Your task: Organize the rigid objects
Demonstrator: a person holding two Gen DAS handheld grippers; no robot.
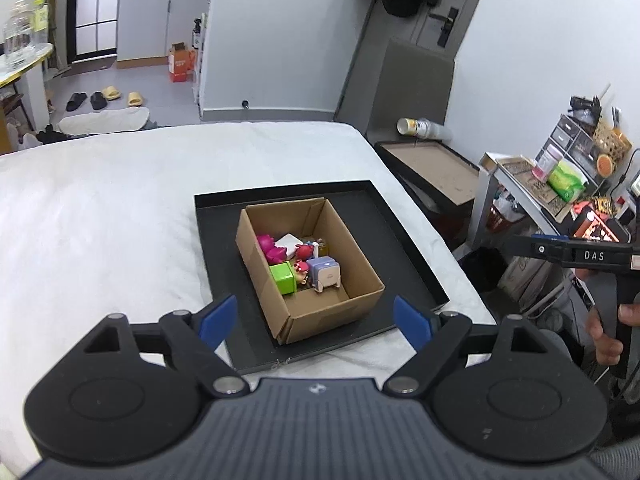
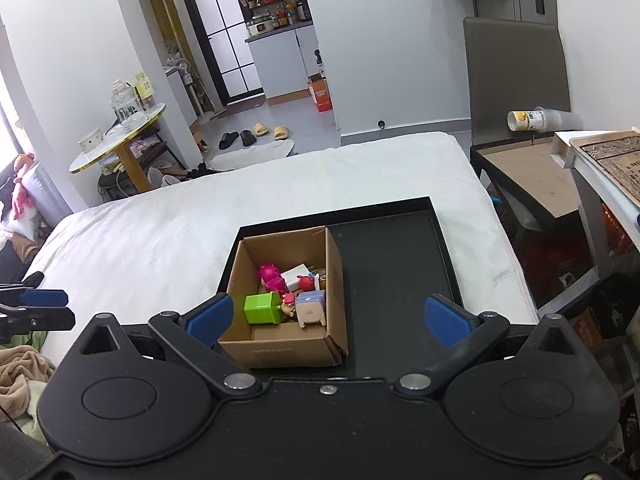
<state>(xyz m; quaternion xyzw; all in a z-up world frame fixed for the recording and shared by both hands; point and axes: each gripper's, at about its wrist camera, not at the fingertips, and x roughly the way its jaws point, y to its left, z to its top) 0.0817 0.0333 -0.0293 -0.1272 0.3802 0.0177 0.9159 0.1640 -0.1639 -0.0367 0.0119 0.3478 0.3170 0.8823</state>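
Left gripper (image 1: 316, 322): blue-padded fingers (image 1: 218, 320) spread wide, nothing between them, held above the near edge of the black tray
Right gripper (image 2: 326, 320): fingers (image 2: 444, 320) also spread wide and empty, hovering over the near rim of the tray; in the left wrist view it shows only as a black bar at the far right, gripped by a hand (image 1: 608, 332)
Cardboard box (image 1: 360, 280): open-topped, just ahead of both pairs of fingers; between the left gripper's fingers, and toward the left finger of the right gripper
Box contents: a green cube (image 2: 262, 308) nearest the fingers, a pale purple block toy (image 2: 310, 308) beside it, a small red-capped figure (image 1: 301, 272) between the two, a magenta figure (image 2: 270, 274) and a white piece (image 1: 288, 242) further back; all lie inside the box
Black tray (image 2: 392, 280): shallow, carries the box on its left half as the right wrist view shows it; the half ahead of the right finger is bare
Bed (image 1: 100, 220): white cover, lies under the tray and stretches beyond and to the left of the fingers
Beyond the bed: a grey chair (image 2: 516, 64) with a tipped cup (image 2: 528, 120) on a brown-topped stand, off past the right finger
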